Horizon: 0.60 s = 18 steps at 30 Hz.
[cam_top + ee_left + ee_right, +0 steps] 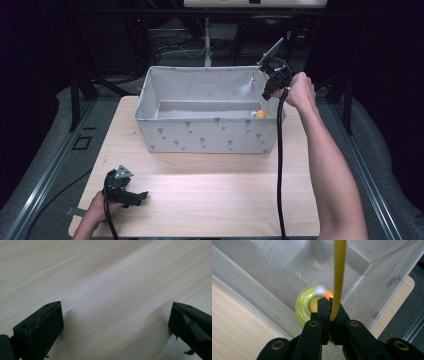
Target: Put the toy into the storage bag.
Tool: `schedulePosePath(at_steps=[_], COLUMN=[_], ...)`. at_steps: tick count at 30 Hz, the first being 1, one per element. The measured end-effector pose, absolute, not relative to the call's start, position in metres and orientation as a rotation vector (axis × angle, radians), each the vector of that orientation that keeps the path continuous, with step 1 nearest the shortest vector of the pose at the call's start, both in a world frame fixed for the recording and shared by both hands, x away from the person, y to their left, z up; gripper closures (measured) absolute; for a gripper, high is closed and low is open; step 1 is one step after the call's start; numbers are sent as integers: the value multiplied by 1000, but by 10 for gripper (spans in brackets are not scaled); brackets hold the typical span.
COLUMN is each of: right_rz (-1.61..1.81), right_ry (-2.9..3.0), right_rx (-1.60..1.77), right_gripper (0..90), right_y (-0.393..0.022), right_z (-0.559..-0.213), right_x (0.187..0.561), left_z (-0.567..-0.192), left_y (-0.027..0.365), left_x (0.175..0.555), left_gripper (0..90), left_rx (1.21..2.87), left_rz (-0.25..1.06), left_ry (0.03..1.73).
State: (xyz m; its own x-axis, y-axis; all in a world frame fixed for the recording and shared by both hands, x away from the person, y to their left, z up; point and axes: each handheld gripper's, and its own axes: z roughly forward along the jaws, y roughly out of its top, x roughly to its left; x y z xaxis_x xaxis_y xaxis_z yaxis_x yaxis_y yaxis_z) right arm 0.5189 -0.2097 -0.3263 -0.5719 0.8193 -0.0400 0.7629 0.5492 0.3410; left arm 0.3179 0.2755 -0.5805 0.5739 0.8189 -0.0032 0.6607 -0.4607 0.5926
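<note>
Wooden table [210,195], fabric bin [210,135] with yellow toy [260,114]

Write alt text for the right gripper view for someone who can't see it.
The right hand-held gripper pinches a thin yellow stick above a grey fabric bin. A round yellow toy with an orange centre lies in the bin's corner.

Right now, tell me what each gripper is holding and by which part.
The right gripper is shut on a thin yellow stick, pinching its end over the fabric bin. The left gripper holds nothing, open above the table.
</note>
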Motion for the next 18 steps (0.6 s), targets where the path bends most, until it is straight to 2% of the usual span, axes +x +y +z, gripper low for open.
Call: schedulePosePath(at_steps=[18], right_rz=[401], right_ry=[2653], right_rx=[1395], right_gripper=[879], right_y=[-221], right_z=[-373], right_x=[518], left_z=[-581], left_y=[274], left_x=[318], left_gripper=[0], left_rx=[2252], left_rz=[388], left_ry=[1190])
